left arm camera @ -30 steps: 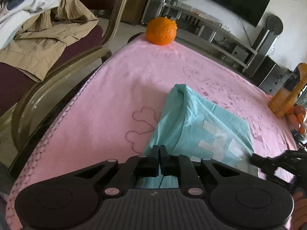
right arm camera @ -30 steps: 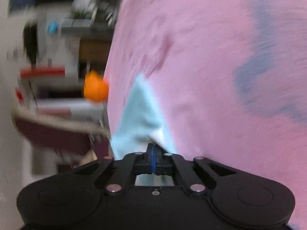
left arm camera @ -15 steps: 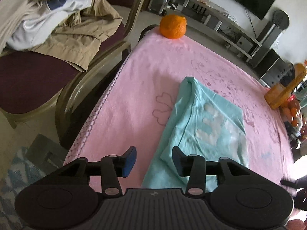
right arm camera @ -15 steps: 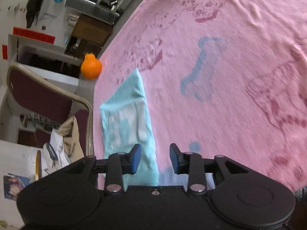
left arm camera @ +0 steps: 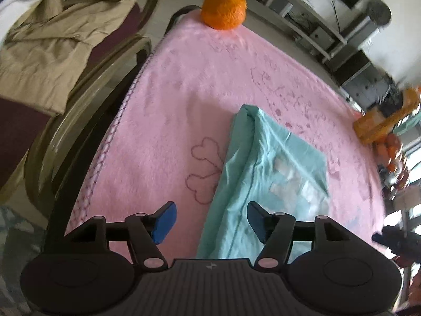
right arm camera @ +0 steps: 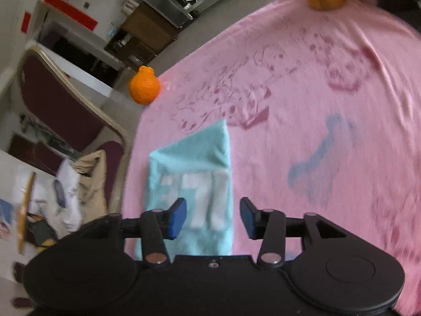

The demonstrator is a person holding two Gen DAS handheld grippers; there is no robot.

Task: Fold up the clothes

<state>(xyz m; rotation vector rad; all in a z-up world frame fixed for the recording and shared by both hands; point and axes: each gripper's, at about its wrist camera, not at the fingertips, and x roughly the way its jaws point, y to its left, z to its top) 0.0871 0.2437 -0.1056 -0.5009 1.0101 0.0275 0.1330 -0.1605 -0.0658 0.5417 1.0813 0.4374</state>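
Left gripper (left arm camera: 209,222): jaws standing apart and opening, blue pads (left arm camera: 163,220) gripping nothing; hanging above the near end of the garment, whose edge is showing in the gap without touching the pads.

Right gripper (right arm camera: 213,218): jaws apart and opening, nothing clamped; hovering over the near end of the same garment, with the white print showing between the pads but lying below them. Its dark tip is also showing at the right edge of the left wrist view.

Teal shirt (left arm camera: 263,181): released, lying folded into a long narrow strip on the pink blanket (left arm camera: 184,92), white lettering facing up, far end tapering to a rolled corner.

Pink blanket: covering the table, printed with spotted dogs, hearts and a blue bone (right arm camera: 318,155).

Orange fruit (left arm camera: 223,10): sitting at the blanket's far corner, well apart from the shirt.

Chair (left arm camera: 86,84): standing just beside the table, dark red seat carrying a tan garment (left arm camera: 52,44) and pale clothes.

Orange containers (left arm camera: 379,123): crowding the far right edge, blurred.
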